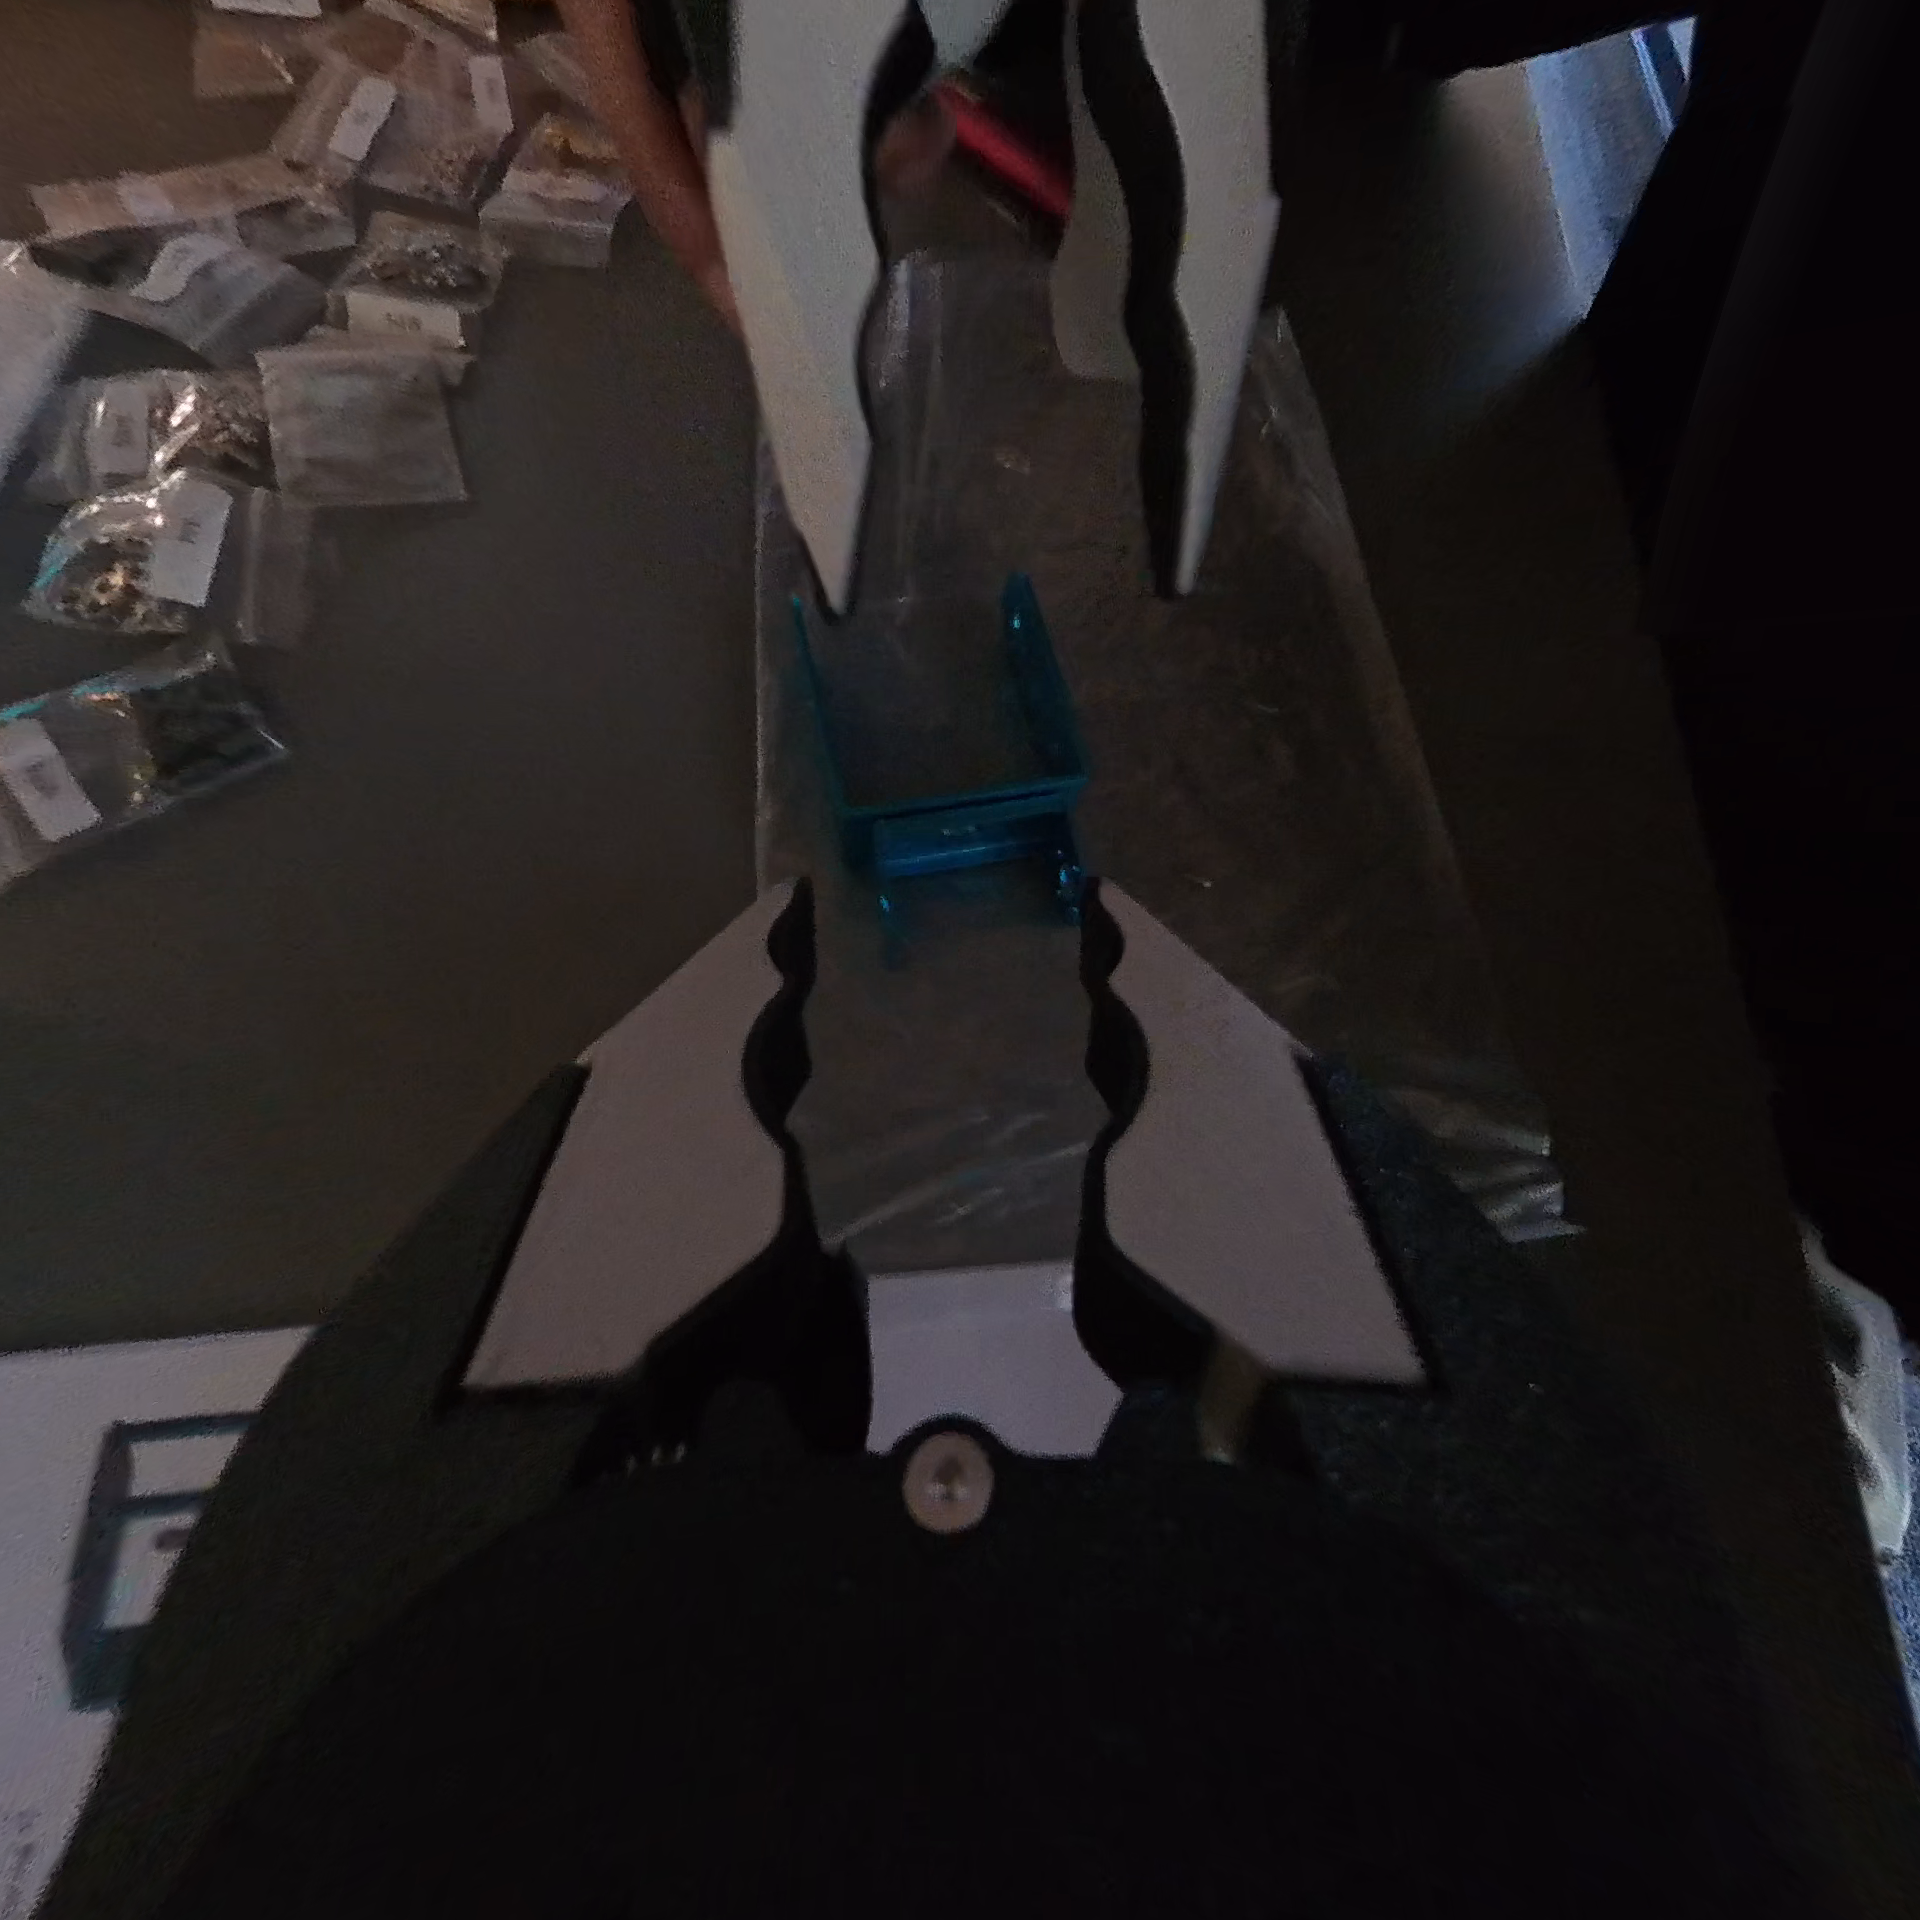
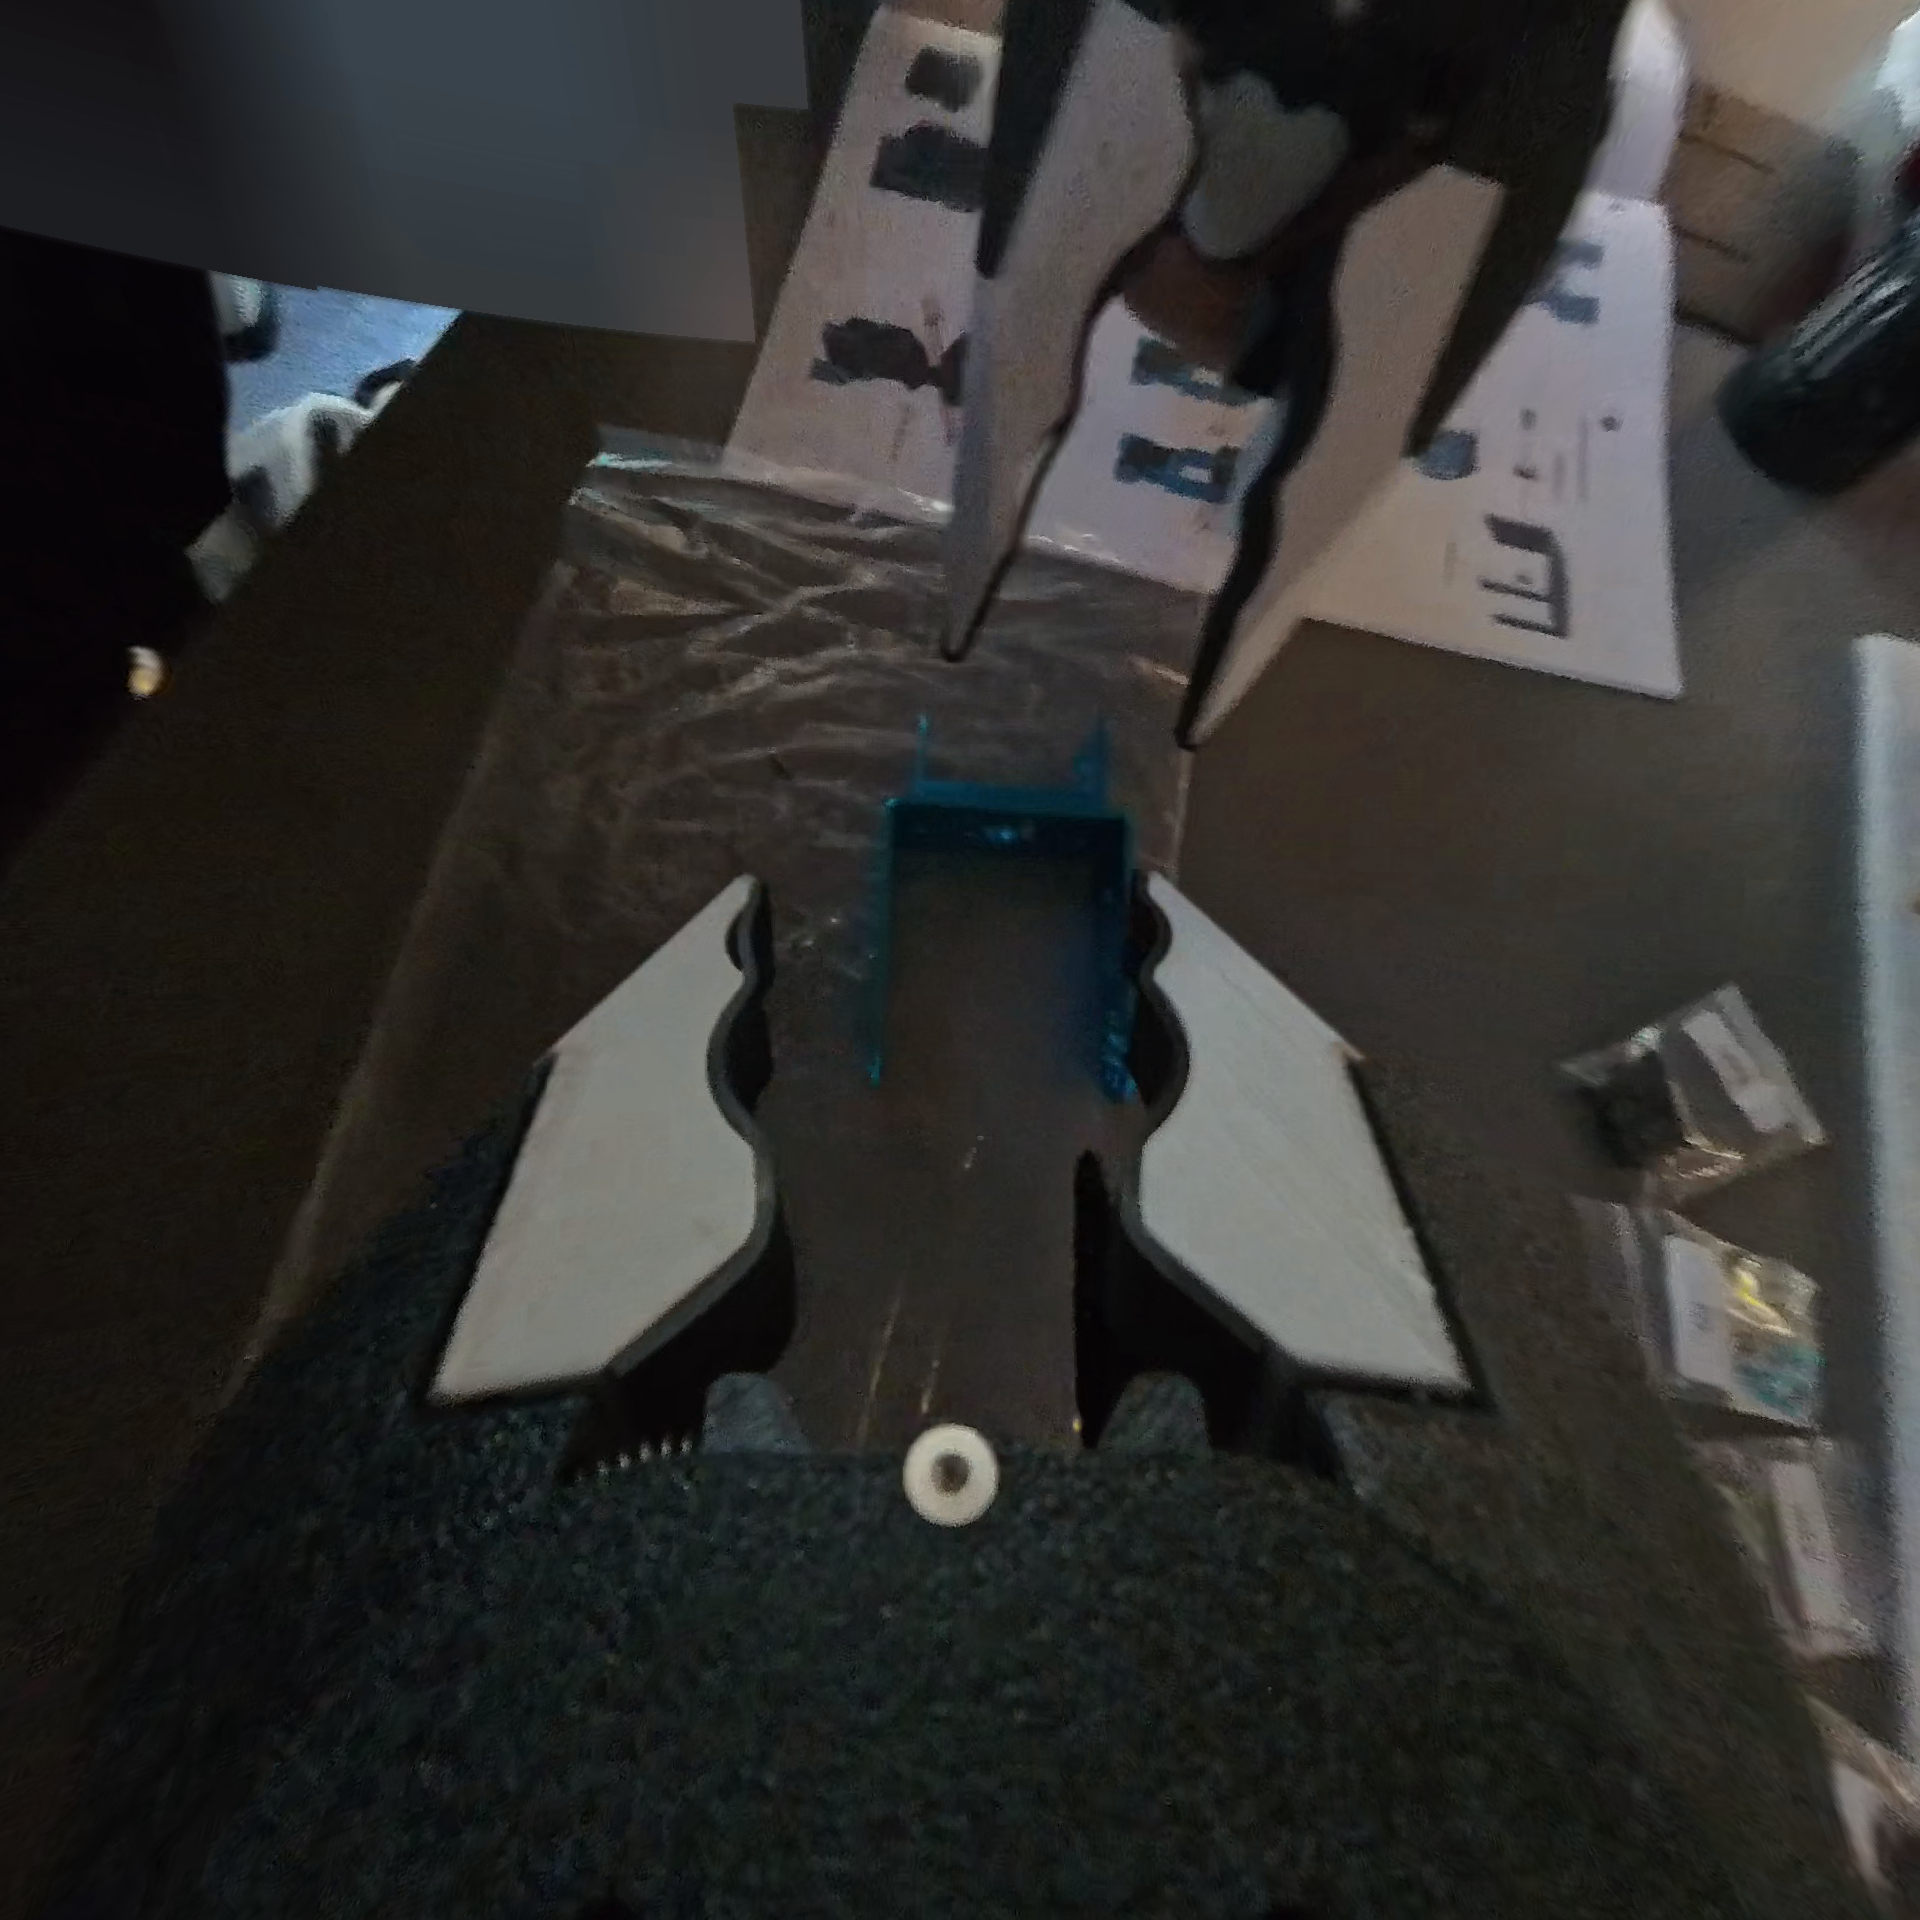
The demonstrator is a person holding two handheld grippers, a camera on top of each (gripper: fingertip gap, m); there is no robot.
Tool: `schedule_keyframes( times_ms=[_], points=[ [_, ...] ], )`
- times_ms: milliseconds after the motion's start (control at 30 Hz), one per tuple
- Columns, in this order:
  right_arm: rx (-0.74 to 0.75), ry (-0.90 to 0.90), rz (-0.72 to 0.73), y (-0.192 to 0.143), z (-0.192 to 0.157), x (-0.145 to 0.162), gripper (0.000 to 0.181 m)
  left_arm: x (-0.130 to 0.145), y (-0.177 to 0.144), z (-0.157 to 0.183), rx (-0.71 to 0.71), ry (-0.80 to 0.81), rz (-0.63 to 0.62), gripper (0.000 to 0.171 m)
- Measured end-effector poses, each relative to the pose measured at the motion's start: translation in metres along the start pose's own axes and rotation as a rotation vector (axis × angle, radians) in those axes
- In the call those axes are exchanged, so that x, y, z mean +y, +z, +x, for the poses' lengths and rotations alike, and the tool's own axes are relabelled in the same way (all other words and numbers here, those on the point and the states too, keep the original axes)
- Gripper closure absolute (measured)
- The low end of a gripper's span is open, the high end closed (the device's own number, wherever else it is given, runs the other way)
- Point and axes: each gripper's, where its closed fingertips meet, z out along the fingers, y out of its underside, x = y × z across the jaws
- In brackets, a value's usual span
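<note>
A small blue metal bracket (image 1: 956,831) lies on a clear plastic bag (image 1: 1195,779) on the dark table. My left gripper (image 1: 943,894) is open, its fingertips just short of the bracket's near end. My right gripper (image 1: 1008,597) comes in from the far side, open, its tips at the ends of the bracket's two side walls. In the right wrist view the bracket (image 2: 1003,821) sits between the open fingers of my right gripper (image 2: 951,883), close to the right finger and apart from the left one. The left gripper (image 2: 1070,691) hangs open just beyond it, over the bag (image 2: 727,675).
A pile of small parts bags (image 1: 208,416) lies on the table, with more bags (image 2: 1704,1091) in the right wrist view. A white printed sheet (image 2: 1507,468) lies beyond the bag. A black tyre (image 2: 1829,384) stands at the far right. The table edge (image 2: 416,520) runs along the left.
</note>
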Motion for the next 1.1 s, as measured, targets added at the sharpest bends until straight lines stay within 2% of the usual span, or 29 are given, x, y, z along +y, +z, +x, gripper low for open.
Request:
schedule_keyframes(
  times_ms=[133,200,300,367,467,567,800,867,1100],
  points=[
    [-0.073,0.030,-0.100,0.018,-0.001,0.013,0.108,0.001,0.012,-0.018,-0.008,0.091,-0.084,0.122],
    [-0.098,0.031,-0.076,0.021,-0.004,0.009,0.118,0.000,0.018,-0.017,0.033,0.116,-0.083,0.124],
    [-0.106,0.022,-0.095,0.028,-0.006,0.013,0.114,-0.002,0.026,-0.014,0.060,0.138,-0.026,0.125],
    [-0.114,0.010,-0.083,0.030,-0.009,0.011,0.117,0.001,0.029,-0.016,0.028,0.158,-0.051,0.126],
    [-0.112,0.000,-0.076,0.032,-0.010,0.008,0.120,0.002,0.031,-0.014,0.015,0.201,-0.058,0.137],
    [-0.126,0.001,-0.097,0.037,-0.012,0.009,0.118,0.007,0.036,-0.011,0.018,0.223,-0.098,0.139],
    [-0.113,-0.021,-0.154,0.032,-0.012,0.015,0.122,0.007,0.038,-0.009,0.014,0.201,-0.101,0.139],
    [-0.130,-0.013,-0.135,0.033,-0.016,0.010,0.121,0.007,0.038,-0.009,0.009,0.198,-0.101,0.140],
    [-0.090,-0.060,-0.227,0.038,-0.015,0.019,0.116,0.006,0.039,-0.008,0.015,0.180,-0.103,0.140]
  ],
)
